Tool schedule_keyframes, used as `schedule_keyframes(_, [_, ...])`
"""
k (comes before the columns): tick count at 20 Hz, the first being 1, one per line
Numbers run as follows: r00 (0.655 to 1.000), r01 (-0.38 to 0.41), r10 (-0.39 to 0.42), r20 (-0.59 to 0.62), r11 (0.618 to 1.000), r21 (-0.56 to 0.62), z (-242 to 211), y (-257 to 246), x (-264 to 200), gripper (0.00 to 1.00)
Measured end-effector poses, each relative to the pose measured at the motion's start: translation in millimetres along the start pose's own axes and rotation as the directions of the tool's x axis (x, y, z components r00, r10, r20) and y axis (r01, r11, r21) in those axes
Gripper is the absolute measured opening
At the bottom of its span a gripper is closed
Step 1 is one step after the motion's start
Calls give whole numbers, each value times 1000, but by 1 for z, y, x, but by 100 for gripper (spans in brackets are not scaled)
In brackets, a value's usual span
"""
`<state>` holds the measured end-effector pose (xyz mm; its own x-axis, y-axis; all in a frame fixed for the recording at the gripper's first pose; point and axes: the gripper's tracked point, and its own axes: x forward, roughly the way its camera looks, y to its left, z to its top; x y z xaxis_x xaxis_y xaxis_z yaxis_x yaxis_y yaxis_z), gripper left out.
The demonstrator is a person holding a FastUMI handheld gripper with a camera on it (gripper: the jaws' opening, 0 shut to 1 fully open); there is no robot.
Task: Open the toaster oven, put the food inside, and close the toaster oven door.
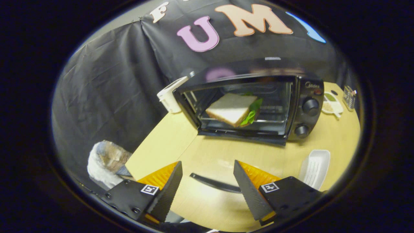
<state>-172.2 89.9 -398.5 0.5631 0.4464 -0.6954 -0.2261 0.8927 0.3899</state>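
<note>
Closing next: your hand-held gripper (208,184) is spread and empty, with the door handle (215,183) lying crosswise between the fingers.
Food: sandwich (234,109) sits inside the toaster oven (255,106), far ahead of you.

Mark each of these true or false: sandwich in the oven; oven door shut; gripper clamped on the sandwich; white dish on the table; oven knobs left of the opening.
1. The sandwich sits inside the toaster oven. True.
2. The oven door is shut. False: it is folded down open, and its handle lies between the fingers.
3. The gripper is clamped on the sandwich. False: its fingers stand apart and hold nothing; the sandwich is well beyond them.
4. A white dish lies on the table beside the right finger. True.
5. The oven's knobs are left of the opening. False: both are on its right.
</note>
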Motion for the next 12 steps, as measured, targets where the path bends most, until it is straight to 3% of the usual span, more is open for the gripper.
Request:
schedule_keyframes(6, [979, -42, 47, -200, 999, 32, -56, -7, -14, 98])
schedule_keyframes(10, [947, 26, -19, -320, 999, 19, -92, -31, -15, 98])
schedule_keyframes(12, [945, 61, -60, -323, 998, -6, -94, -46, -12, 98])
